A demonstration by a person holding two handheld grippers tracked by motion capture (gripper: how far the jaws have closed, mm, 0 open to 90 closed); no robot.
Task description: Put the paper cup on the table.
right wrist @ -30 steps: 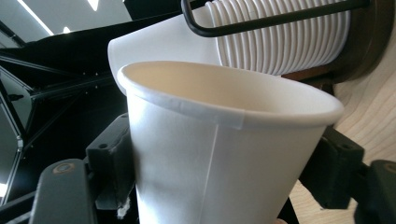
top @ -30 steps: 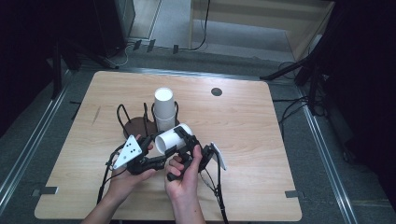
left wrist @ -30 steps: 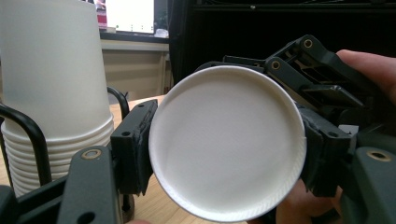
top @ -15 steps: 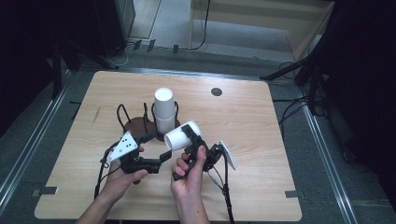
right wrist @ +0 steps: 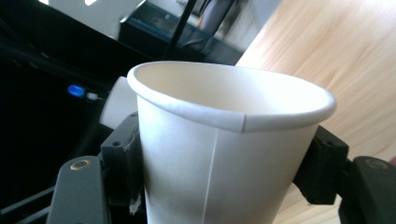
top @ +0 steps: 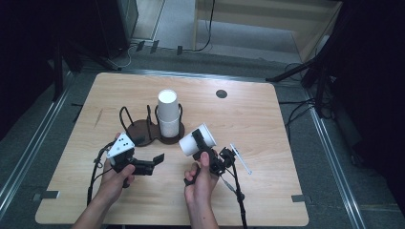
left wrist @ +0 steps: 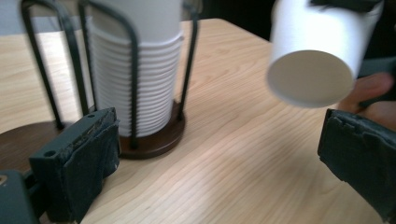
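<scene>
Bench: pale wood top, rounded corners, a small dark round hole near the far edge; carries everything listed below.
Cup holder: dark base with upright black wire loops, standing left of the bench's centre; its right-hand bay holds a stack of cups, upright and white, the ribbed rims showing close up in the left gripper view; its left-hand bay has nothing in it.
Left gripper: in the person's left hand, low over the bench in front of the holder; its fingers have just been opening and stand wide apart, nothing between them.
Right gripper: in the right hand, to the right of the holder; its fingers have just been closing and now clamp a paper cup on both sides.
Paper cup: single, white, tilted, held clear above the bench, its base turned toward the left gripper.
</scene>
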